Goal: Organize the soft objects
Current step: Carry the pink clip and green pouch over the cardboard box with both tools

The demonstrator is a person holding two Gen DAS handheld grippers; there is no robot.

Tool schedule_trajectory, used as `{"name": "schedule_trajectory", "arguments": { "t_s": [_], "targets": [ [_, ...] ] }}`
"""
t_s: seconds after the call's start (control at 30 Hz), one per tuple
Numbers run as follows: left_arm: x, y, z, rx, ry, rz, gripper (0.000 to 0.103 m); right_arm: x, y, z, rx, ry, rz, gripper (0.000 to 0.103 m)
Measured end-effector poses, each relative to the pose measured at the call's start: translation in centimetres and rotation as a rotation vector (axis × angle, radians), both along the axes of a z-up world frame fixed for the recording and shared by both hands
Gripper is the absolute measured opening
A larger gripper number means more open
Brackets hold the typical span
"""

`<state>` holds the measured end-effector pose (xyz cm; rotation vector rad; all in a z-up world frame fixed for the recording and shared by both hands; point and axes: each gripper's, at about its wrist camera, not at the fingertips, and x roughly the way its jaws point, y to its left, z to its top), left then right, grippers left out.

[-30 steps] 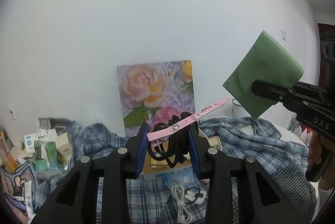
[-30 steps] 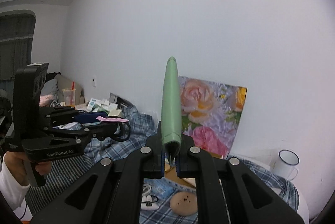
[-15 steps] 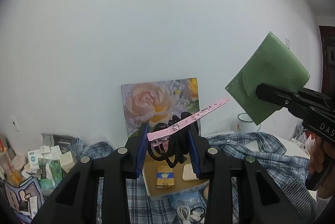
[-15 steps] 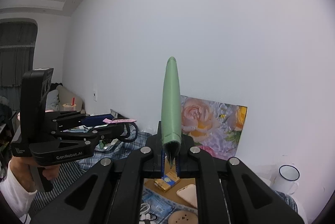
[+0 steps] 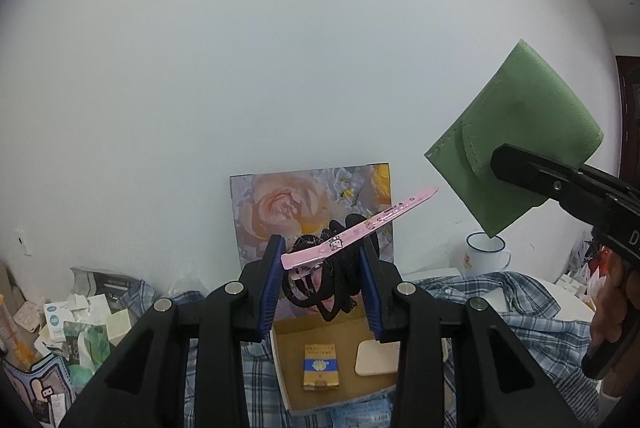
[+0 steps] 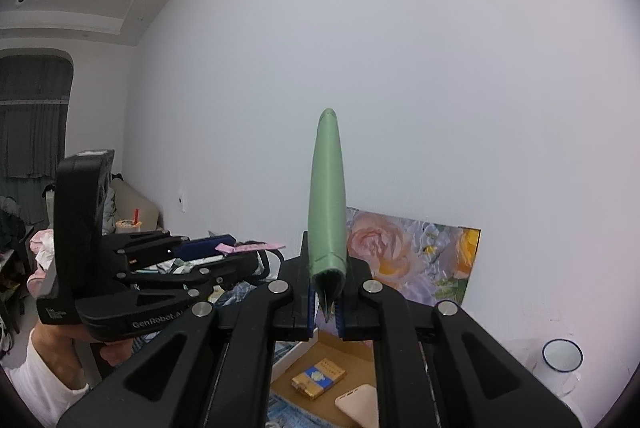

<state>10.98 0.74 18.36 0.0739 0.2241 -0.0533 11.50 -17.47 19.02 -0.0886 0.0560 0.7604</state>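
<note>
The left gripper (image 5: 324, 292) pinches a tangle of black hair ties (image 5: 340, 288) with a pink clip (image 5: 356, 234) slanting up to the right. Further right, the right gripper (image 6: 325, 302) clamps a flat green pouch (image 5: 516, 143), edge upright, above the box (image 5: 280, 368).

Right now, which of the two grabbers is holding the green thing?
The right gripper. It pinches the flat green pouch by one edge, held up. The left gripper holds a pink hair clip and black hair ties instead.
</note>
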Motion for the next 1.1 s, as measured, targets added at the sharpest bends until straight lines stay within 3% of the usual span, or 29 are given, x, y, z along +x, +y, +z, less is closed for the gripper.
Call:
{"name": "schedule_trajectory", "arguments": {
  "t_s": [0.4,1.1],
  "targets": [
    [5.3,0.3,-1.1,-0.008,0.049,0.002,0.038,2.9,1.0,-0.9,0.003,0.046,-0.013,0.007],
    [10.2,1.2,-8.0,-0.017,0.214,0.033,0.038,9.5,2.1,-8.0,-0.029,0.249,-0.018,0.007]
  ]
}}
